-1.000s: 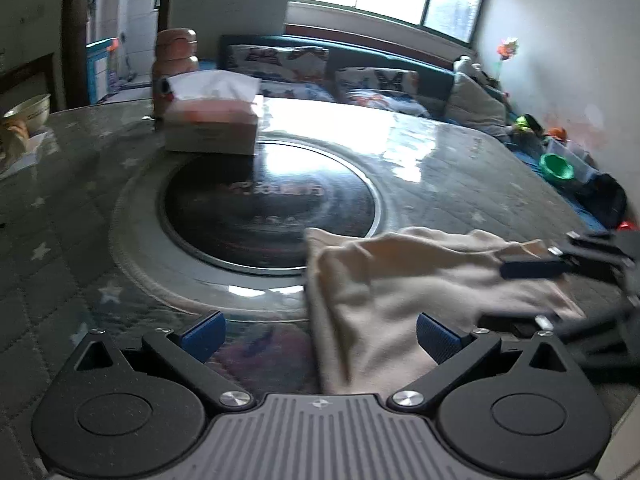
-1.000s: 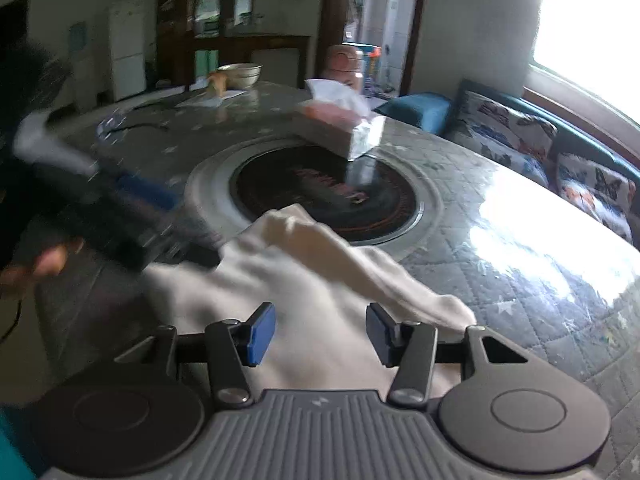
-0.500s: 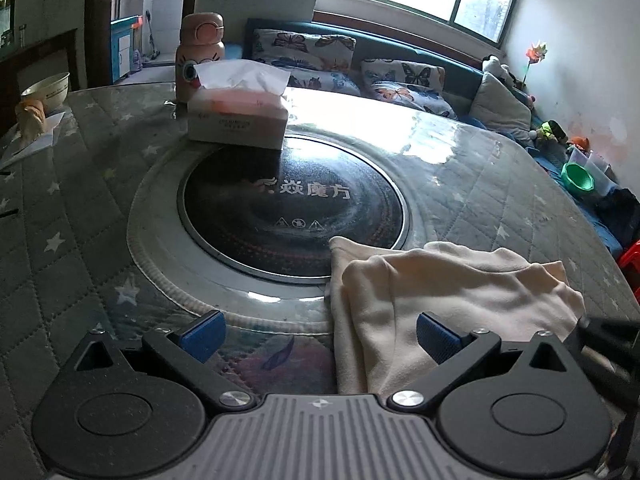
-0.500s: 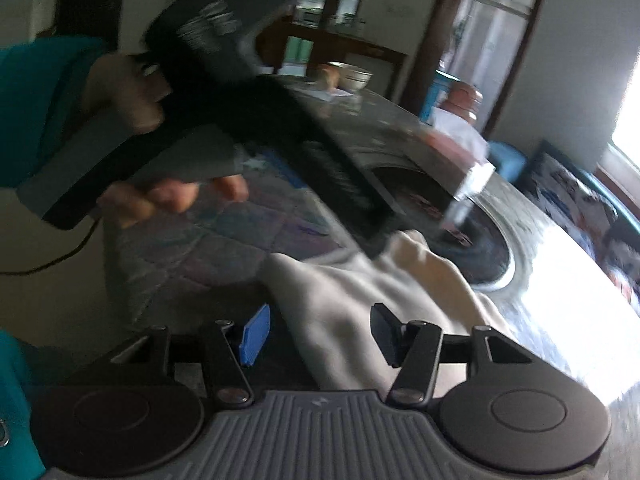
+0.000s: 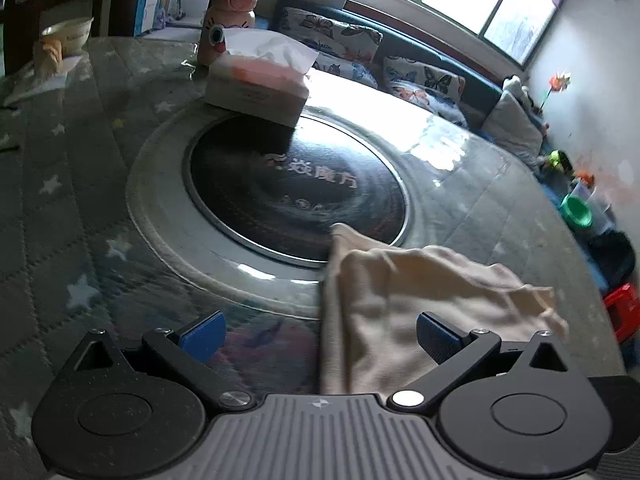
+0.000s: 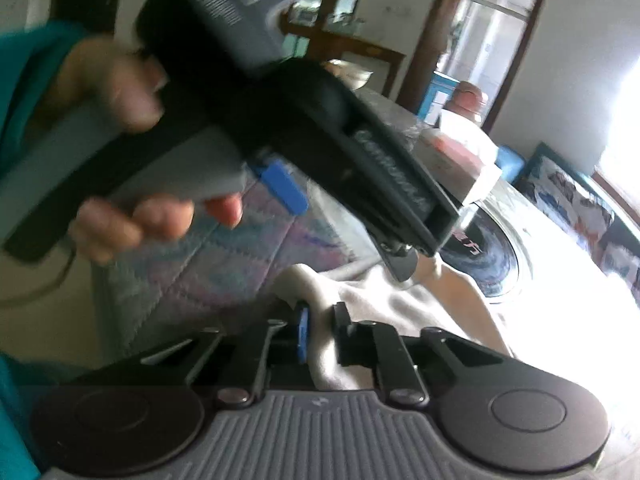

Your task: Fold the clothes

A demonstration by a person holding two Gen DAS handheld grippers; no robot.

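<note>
While the left claw (image 5: 318, 336) stands wide above the near table (image 5: 60, 208), the cream garment (image 5: 420, 300) lies crumpled at the rim of the dark round hotplate (image 5: 296, 188), its near edge between the blue pads; a tissue box (image 5: 260, 84) sits beyond. From the right wrist, the right claw (image 6: 320, 330) has just been closing and pinches a fold of the garment (image 6: 400, 300), with the person's left hand (image 6: 132, 152) holding the other tool above.

A blurred hand (image 6: 120, 152) hides the cream cloth's (image 6: 400, 308) far edge (motion-smeared).
</note>
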